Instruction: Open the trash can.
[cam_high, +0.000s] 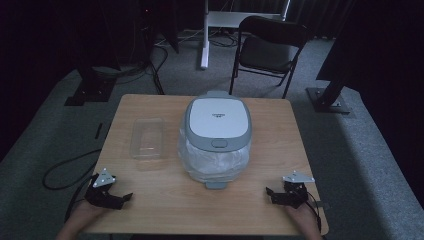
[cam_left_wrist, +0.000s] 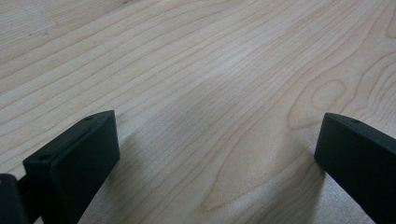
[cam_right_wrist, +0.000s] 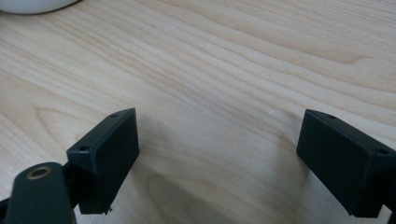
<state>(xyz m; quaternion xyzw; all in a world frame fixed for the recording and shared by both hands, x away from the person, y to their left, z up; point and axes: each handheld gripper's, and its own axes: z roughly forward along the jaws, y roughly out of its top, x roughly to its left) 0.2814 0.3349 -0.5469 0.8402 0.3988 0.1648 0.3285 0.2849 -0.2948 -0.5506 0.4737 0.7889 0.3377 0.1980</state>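
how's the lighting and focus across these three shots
High view: dim, room black behind the table, white bin brightest. Left gripper view: bright, wood grain sharp, soft shadows beside the open tongs. Right gripper view: equally bright, tongs slightly soft.

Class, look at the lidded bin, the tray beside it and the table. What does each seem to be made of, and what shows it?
Bin: probably moulded plastic, smooth matt grey and white lid; a thin, crinkled translucent liner, likely plastic film, shows below the lid.
Tray: clear, glossy plastic, since the table shows through it.
Table: light wood or wood veneer, with visible grain lines and a satin finish.
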